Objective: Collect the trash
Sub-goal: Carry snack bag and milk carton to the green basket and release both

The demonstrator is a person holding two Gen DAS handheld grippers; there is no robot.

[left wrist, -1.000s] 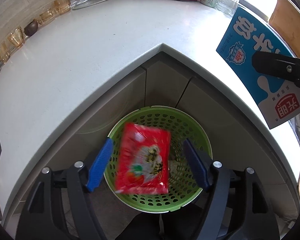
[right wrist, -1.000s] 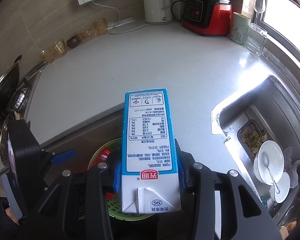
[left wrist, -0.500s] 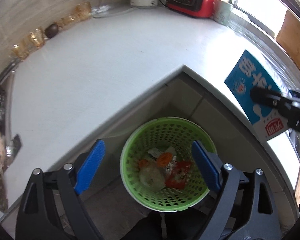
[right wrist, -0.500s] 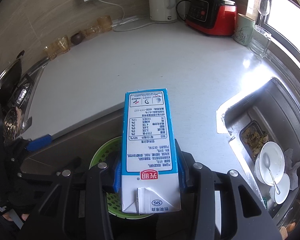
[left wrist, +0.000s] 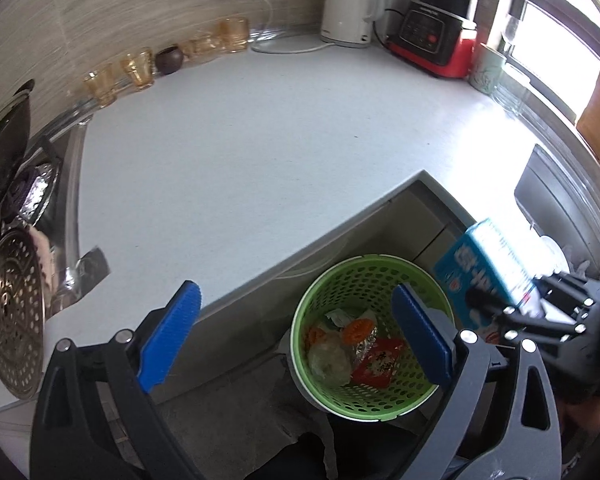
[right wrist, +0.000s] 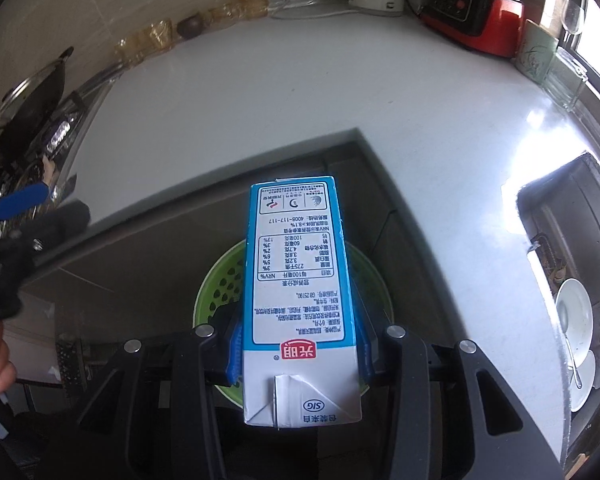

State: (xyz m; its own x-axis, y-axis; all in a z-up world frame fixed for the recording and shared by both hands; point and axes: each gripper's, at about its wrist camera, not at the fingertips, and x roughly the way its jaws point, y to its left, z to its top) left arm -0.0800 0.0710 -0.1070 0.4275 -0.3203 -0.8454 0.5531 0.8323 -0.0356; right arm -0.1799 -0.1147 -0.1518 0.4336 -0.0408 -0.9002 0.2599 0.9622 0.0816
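Blue-and-white carton [right wrist: 300,292] clamped in the right gripper [right wrist: 298,354], directly above the green bin [left wrist: 370,332].
Stiff paperboard, probably empty and light; the flat side panels give the pads sure purchase. Left gripper [left wrist: 296,340] is spread wide, holding nothing, over the counter edge.
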